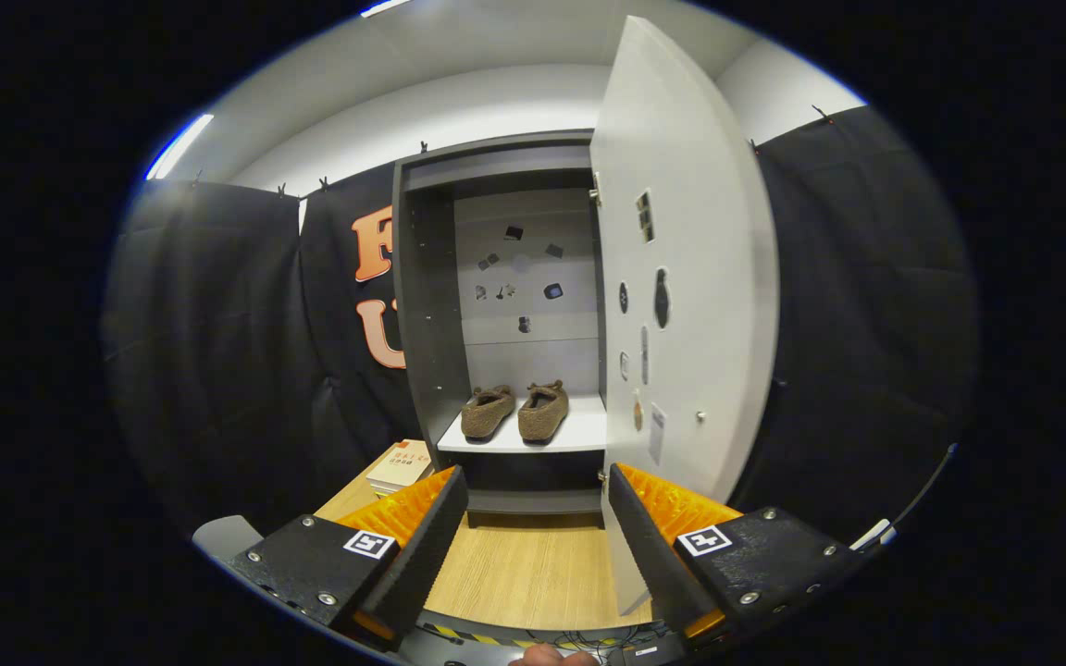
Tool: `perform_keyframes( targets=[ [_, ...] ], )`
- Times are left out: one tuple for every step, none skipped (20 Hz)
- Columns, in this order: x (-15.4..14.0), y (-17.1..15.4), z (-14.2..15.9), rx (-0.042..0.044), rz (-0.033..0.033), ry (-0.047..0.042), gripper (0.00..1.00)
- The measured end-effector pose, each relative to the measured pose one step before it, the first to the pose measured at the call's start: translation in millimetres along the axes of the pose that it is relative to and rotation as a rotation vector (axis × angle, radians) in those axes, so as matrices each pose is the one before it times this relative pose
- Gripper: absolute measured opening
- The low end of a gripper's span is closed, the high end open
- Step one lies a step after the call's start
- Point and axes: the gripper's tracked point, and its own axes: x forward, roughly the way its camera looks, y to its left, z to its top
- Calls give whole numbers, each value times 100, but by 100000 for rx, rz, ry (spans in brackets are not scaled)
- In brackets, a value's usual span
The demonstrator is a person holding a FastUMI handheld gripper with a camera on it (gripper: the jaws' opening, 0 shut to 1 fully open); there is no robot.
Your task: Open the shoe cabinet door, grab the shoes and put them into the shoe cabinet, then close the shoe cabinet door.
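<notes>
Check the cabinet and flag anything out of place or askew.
Nothing stands out. Both shoes sit side by side on the cabinet shelf, the door hangs open, and the tongs are open and empty.

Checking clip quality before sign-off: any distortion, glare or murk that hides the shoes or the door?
Gripper view: fisheye bows the open door and cabinet sides; a ceiling light strip glares without washing out anything; the shoes on the shelf are sharp and evenly lit; the cabinet's lower recess is dark; the gripper fingers stand open, holding nothing.

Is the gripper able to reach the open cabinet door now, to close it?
Probably yes. The gripper is open and holds nothing, and the door stands open just beyond its right finger, nothing between. The shoes already sit on the shelf.
</notes>
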Motion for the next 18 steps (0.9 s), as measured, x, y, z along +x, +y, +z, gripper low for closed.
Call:
perform_keyframes(
  targets=[
    [-602, -761, 143, 536, 736, -233, 95],
    [-562, -732, 182, 469, 662, -452, 96],
    [-709, -1162, 394, 457, -34, -1014, 96],
    [-540, -1210, 376, 201, -408, -1112, 95],
    [-547, -1408, 239, 110, -1040, -806, 95],
    [-267, -1585, 34, 39, -1640, -181, 95],
    [-39, -1540, 61, 4, -1671, -395, 95],
    [92, -1515, -82, -368, -1539, 141, 95],
    [231, -1171, -303, -510, -1597, 121, 95],
    [353, -1230, -77, -262, -1175, 47, 95],
    [456, -861, -91, 65, -660, 270, 95],
    [528, -869, -140, 362, -371, 521, 95],
    [671, -627, -184, 483, -31, 502, 95],
    [538, -250, -137, 437, 500, 477, 95],
    [423, -233, -284, 180, 657, 621, 95],
    [407, -81, -88, -17, 508, 332, 95],
    [698, 194, 108, -267, 946, -240, 95],
    [591, 325, 52, -532, 1039, 190, 96]
  ],
)
